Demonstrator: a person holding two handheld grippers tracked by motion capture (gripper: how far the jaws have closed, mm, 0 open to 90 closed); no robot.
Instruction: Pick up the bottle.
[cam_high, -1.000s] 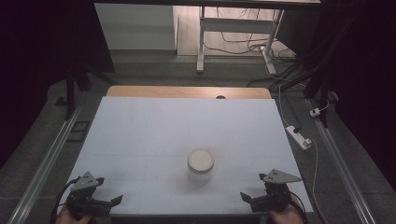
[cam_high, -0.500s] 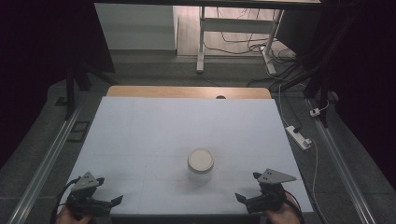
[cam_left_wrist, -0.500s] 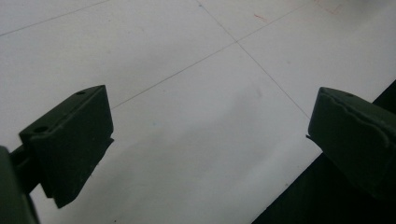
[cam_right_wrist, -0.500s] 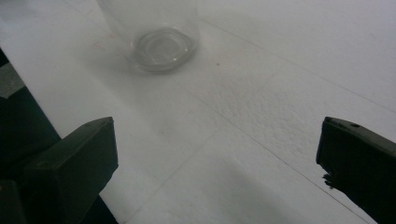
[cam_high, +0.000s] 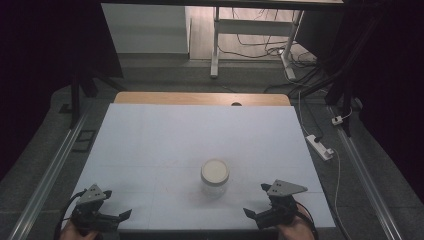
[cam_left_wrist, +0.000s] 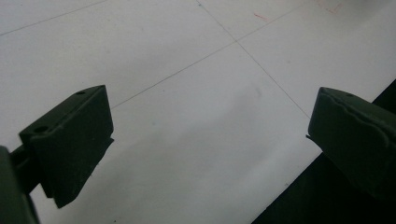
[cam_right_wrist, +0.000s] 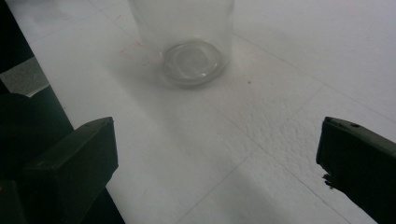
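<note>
A clear glass jar (cam_high: 215, 186) with a white lid (cam_high: 215, 171) stands upright near the front middle of the white table (cam_high: 190, 135). In the right gripper view the jar (cam_right_wrist: 187, 42) is ahead and slightly left of the jaws, apart from them. My right gripper (cam_high: 256, 200) is at the front right, its jaws turned toward the jar, open (cam_right_wrist: 217, 140) and with nothing between them. My left gripper (cam_high: 116, 205) rests at the front left corner, open (cam_left_wrist: 210, 121) over bare table beside the front edge.
A wooden strip (cam_high: 200, 98) runs along the table's far edge. On the floor lie a white power strip (cam_high: 320, 146) at the right, cables and a desk frame (cam_high: 215, 45) behind, and a metal rail (cam_high: 45, 175) at the left.
My right gripper has shifted a little to the left, closer to the jar. The left gripper and the jar have stayed put.
</note>
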